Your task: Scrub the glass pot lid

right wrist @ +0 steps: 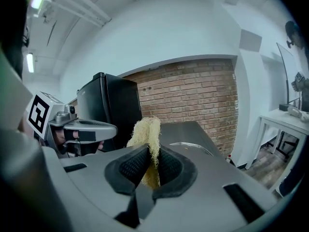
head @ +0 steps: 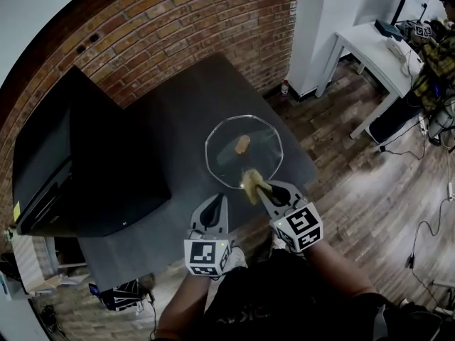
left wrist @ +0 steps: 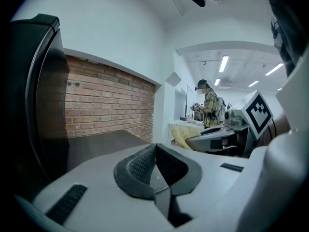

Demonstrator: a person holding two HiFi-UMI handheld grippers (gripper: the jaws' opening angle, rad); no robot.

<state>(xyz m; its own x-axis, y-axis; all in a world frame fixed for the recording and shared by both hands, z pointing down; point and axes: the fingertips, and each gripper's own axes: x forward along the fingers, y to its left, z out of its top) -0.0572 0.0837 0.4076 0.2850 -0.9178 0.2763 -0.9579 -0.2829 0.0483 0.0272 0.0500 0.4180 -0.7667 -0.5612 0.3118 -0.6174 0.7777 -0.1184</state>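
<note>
You'll find no words or numbers to read here. Your marker cubes (head: 207, 256) show only black-and-white square patterns.

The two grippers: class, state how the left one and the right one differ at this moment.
The left gripper has its jaws shut on nothing. The right gripper has its jaws shut on a yellow fibrous scrubber. In the head view, the right gripper's scrubber overlaps the near rim of the glass pot lid, while the left gripper's tip lies just outside it. Both are grey with a marker cube.

Office-like test room, brick wall (head: 178, 27), wood floor (head: 370, 183), white desk (head: 366, 45), trailing cables (head: 419, 227), strip ceiling lights (left wrist: 223, 63)
</note>
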